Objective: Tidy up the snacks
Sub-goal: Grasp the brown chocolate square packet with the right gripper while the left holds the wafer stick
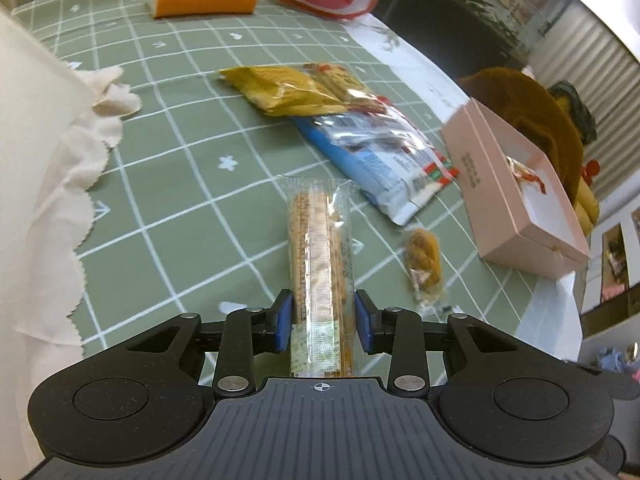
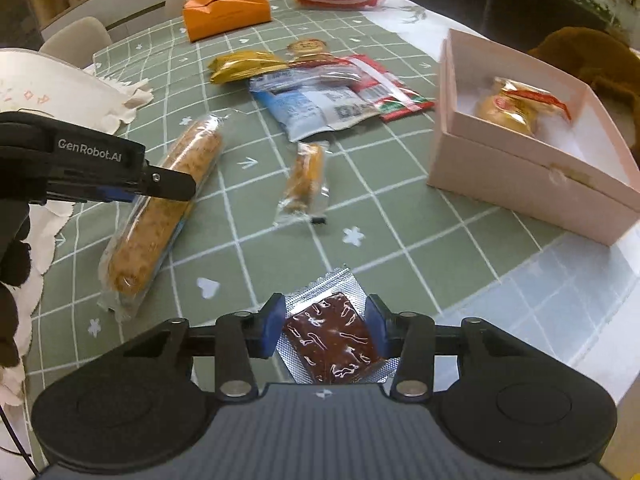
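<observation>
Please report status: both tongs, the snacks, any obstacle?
Left tongs around cracker sleeve. Right tongs around brown packet. Pink box open, path unobstructed.

green tablecloth (image 2: 400, 208) with white grid – pink box (image 2: 500, 168), orange tissue pack (image 2: 226, 16), blue-white packet (image 2: 312, 110).

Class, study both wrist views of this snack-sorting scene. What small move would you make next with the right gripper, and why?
Probably lift the brown snack packet and carry it toward the pink box. The right gripper has its pads on either side of the packet, and the open box already holds one wrapped snack with room beside it.
</observation>
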The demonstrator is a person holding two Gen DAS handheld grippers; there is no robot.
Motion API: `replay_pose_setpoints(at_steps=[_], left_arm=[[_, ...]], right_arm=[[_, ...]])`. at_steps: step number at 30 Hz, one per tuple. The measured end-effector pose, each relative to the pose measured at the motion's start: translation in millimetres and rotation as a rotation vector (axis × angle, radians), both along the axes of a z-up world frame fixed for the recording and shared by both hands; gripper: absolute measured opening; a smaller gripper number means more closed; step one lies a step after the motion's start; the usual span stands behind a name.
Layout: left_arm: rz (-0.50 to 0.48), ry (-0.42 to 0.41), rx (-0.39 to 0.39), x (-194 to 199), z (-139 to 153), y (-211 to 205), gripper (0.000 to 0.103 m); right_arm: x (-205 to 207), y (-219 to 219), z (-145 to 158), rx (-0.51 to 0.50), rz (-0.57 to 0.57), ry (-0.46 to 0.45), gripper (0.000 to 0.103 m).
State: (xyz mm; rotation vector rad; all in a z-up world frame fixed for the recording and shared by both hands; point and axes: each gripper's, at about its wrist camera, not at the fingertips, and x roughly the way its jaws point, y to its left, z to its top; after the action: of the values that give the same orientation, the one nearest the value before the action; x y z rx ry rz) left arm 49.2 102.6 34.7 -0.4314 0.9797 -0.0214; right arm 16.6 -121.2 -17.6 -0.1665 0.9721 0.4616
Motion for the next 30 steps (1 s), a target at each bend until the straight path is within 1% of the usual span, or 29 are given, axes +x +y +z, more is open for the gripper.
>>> replay_pose_setpoints(at_steps=[2, 3, 5, 6, 7, 11, 14, 18, 21, 24, 27, 29, 30], left_arm=[[-0.032, 0.004, -0.005, 0.1, 0.8, -9.2, 0.036], [-0.052, 0.004, -0.009, -0.6, 1.4, -14.6, 0.035], [-0.082, 0.003, -0.015, -2.4, 2.4, -24.3, 0.033], [-0.096, 0.004, -0.020, -3.6, 2.7, -29.1, 0.033], [-0.109, 0.007, -0.025, -4.6, 2.7, -33.5, 0.033], [-0.156, 0.025, -0.034, -8.8, 0.8, -47.8, 0.033], [-0.178, 0.033, -0.035, -13.1, -1.7, -55.8, 0.033], [-0.188, 0.046, -0.043, -15.2, -5.9, -62.9, 0.034], [-0.188, 0.058, -0.037, -16.1, -9.6, -67.3, 0.035], [-0.193, 0.055, -0.010, -16.7, -8.6, -72.0, 0.035], [-0.194, 0.055, -0.001, -16.4, -8.1, -74.0, 0.036], [-0.192, 0.054, -0.001, -16.5, -8.2, -74.3, 0.036], [-0.190, 0.054, -0.003, -16.9, -8.4, -73.7, 0.036]], right_arm=[[-0.2, -6.7, -0.9, -0.010, -0.016, -0.005, 0.044], [-0.4, -10.2, -1.3, -0.015, -0.023, -0.009, 0.045], [-0.9, -15.7, -2.4, -0.028, -0.036, -0.012, 0.054], [-1.2, -19.0, -3.1, -0.033, -0.041, -0.010, 0.061], [-1.3, -22.0, -4.2, -0.036, -0.043, -0.004, 0.066], [-3.4, -37.3, -7.1, -0.029, -0.046, 0.023, 0.073], [-6.6, -51.1, -8.6, -0.039, -0.023, 0.029, 0.078], [-8.5, -71.2, -9.2, -0.064, -0.050, 0.002, 0.080], [-5.5, -79.6, -10.2, -0.032, -0.090, 0.026, 0.079], [-7.2, -76.9, -11.1, -0.013, -0.122, 0.025, 0.080], [-8.4, -67.8, -12.2, -0.013, -0.141, 0.002, 0.080], [-8.3, -61.2, -12.5, -0.014, -0.148, -0.014, 0.078], [-8.3, -58.8, -11.4, -0.013, -0.147, -0.020, 0.071]])
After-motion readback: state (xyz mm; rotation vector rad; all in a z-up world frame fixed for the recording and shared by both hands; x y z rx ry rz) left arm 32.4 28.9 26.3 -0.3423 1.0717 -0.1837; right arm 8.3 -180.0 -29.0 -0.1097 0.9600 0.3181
